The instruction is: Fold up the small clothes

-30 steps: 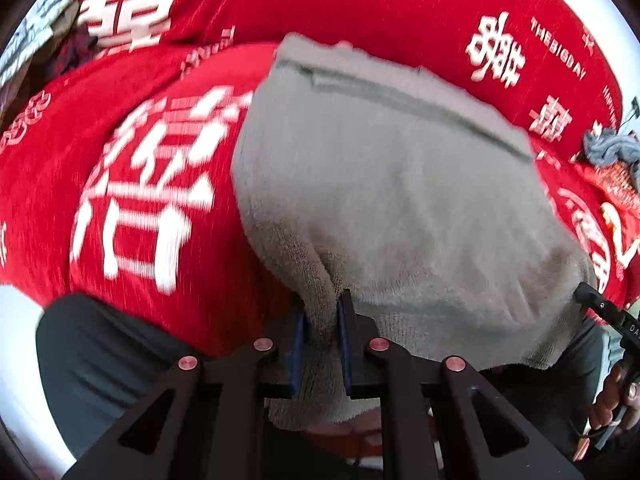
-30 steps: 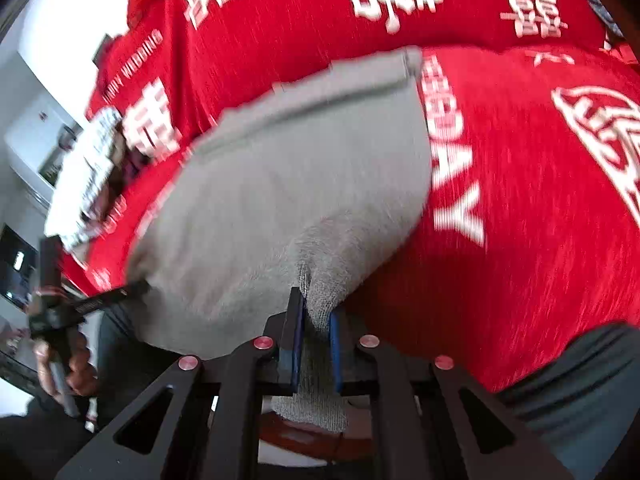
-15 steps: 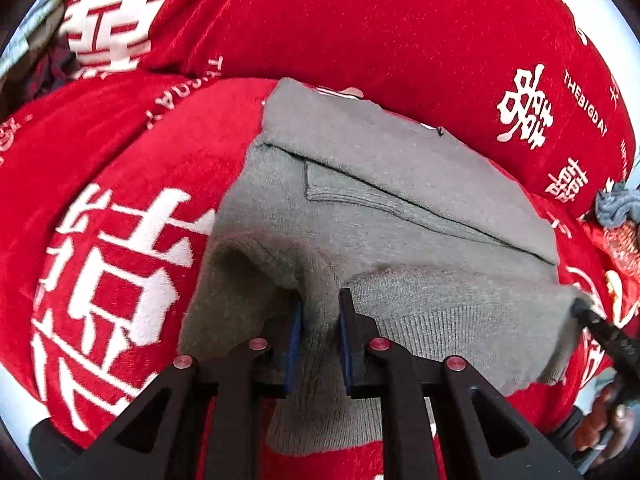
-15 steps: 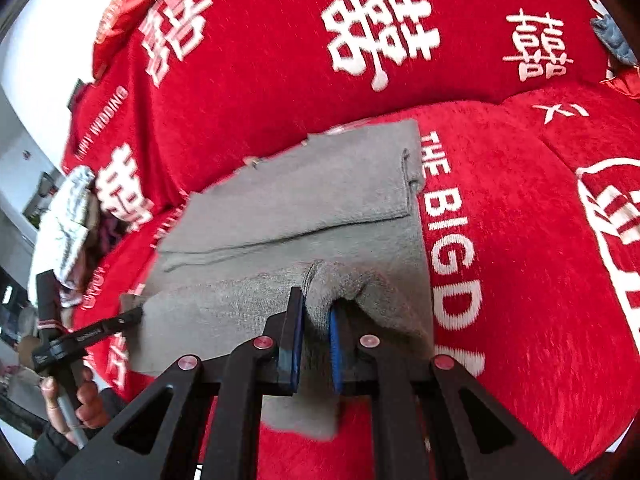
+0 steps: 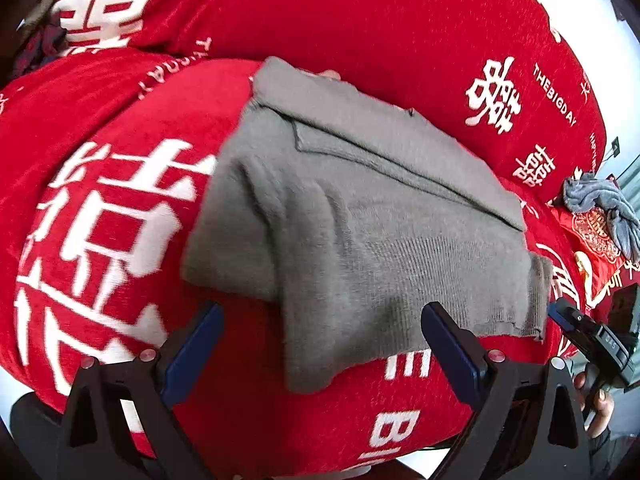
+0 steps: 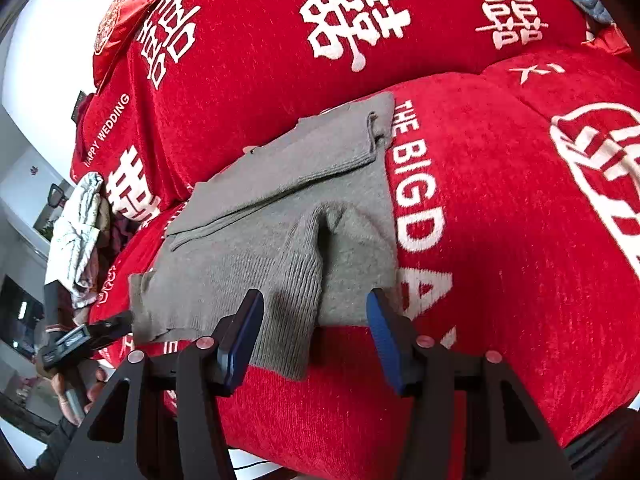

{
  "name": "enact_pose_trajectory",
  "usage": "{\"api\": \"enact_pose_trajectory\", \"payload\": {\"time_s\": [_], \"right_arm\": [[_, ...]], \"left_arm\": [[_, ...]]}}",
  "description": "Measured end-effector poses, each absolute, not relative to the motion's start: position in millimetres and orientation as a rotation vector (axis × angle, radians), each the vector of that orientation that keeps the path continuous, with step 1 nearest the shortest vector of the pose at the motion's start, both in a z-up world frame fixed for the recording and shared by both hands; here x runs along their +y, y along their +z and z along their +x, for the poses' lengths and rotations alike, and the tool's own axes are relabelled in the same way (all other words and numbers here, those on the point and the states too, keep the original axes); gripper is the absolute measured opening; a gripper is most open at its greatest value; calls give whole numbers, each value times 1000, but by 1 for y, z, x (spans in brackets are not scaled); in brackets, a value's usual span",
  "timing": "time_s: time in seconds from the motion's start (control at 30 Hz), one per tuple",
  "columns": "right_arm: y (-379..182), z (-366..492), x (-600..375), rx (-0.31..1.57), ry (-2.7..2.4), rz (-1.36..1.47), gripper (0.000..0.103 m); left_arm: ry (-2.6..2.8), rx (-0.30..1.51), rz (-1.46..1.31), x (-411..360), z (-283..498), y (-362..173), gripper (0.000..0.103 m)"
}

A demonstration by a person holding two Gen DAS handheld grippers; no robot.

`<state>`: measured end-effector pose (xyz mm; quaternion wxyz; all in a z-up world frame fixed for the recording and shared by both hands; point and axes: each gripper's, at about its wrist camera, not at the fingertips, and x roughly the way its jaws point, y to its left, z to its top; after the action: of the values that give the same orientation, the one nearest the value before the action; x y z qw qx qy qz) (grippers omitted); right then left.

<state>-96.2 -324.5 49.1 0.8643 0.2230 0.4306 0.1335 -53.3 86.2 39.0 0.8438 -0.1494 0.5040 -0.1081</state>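
A grey knit garment [image 5: 360, 208] lies folded on the red sofa cover [image 5: 400, 24], its ribbed near edge drooping toward me. My left gripper [image 5: 320, 340] is opening wide. The garment's front corner lies between its blue pads [image 5: 192, 344], which do not touch it. In the right wrist view the same garment [image 6: 280, 208] lies flat. My right gripper [image 6: 314, 336] is opening too, with a flap of the hem between its fingers and free of them. Each gripper shows in the other's view: the right gripper [image 5: 592, 336] and the left gripper [image 6: 84, 336], each held by a hand.
The sofa cover [image 6: 500, 208] is red with white lettering, over the seat and the backrest. A pile of crumpled clothes [image 6: 78, 236] sits at the sofa's left end. A blue-grey cloth [image 5: 600, 204] lies on a red cushion at the right end.
Both grippers brought the garment's near edge down onto the sofa, folding it over. Both then let go, and their jaws went from shut on the cloth to open.
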Motion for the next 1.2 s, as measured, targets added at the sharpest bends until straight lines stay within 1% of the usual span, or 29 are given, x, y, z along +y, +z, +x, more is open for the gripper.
{"api": "enact_pose_trajectory", "payload": {"time_s": [0.03, 0.07, 0.1, 0.13, 0.17, 0.27, 0.43, 0.47, 0.5, 0.53, 0.7, 0.73, 0.77, 0.8, 0.83, 0.87, 0.93, 0.97, 1.0, 1.07, 1.1, 1.2], "right_arm": [[50, -95, -321, 909, 290, 452, 58], [50, -94, -318, 918, 296, 444, 58], [49, -94, -316, 923, 296, 442, 58], [49, -95, -314, 924, 300, 445, 57], [49, -95, -312, 924, 310, 455, 56], [45, -90, -306, 938, 338, 468, 55], [35, -75, -300, 960, 369, 513, 54], [36, -74, -300, 956, 376, 514, 52], [36, -74, -299, 956, 387, 516, 44], [36, -74, -299, 960, 395, 515, 40], [33, -71, -296, 961, 399, 515, 40], [32, -70, -296, 957, 403, 522, 38], [33, -68, -294, 953, 405, 520, 33], [32, -68, -293, 957, 405, 513, 17], [32, -68, -292, 966, 406, 501, 13], [34, -70, -291, 961, 408, 490, 13], [42, -75, -288, 933, 426, 466, 12], [47, -78, -288, 920, 432, 461, 12], [52, -80, -289, 908, 440, 461, 12], [58, -82, -291, 891, 452, 471, 12], [61, -83, -293, 881, 461, 478, 12], [69, -80, -297, 856, 483, 517, 11]], "left_arm": [[-229, 1062, -314, 84, -54, 40, 99], [-231, 1058, -308, 79, -54, 40, 92], [-234, 1058, -290, 73, -55, 40, 76], [-235, 1067, -273, 69, -55, 39, 71], [-225, 1077, -246, 64, -56, 37, 70], [-213, 1070, -221, 61, -56, 38, 70], [-247, 1080, -304, 71, -52, 41, 70], [-253, 1078, -315, 74, -54, 42, 70], [-254, 1073, -319, 77, -57, 43, 70], [-253, 1068, -320, 79, -59, 45, 70], [-270, 1072, -342, 83, -57, 43, 70], [-274, 1079, -350, 82, -54, 41, 70], [-277, 1082, -354, 82, -52, 39, 70], [-278, 1088, -361, 81, -49, 38, 63], [-278, 1090, -364, 81, -48, 38, 49], [-281, 1104, -359, 79, -47, 37, 20], [-278, 1118, -358, 80, -49, 36, 18], [-277, 1117, -356, 80, -50, 37, 13], [-277, 1116, -345, 81, -55, 40, 11], [-275, 1103, -351, 85, -60, 46, 11], [-278, 1097, -358, 87, -62, 48, 9], [-288, 1074, -371, 89, -61, 57, 9]]}}
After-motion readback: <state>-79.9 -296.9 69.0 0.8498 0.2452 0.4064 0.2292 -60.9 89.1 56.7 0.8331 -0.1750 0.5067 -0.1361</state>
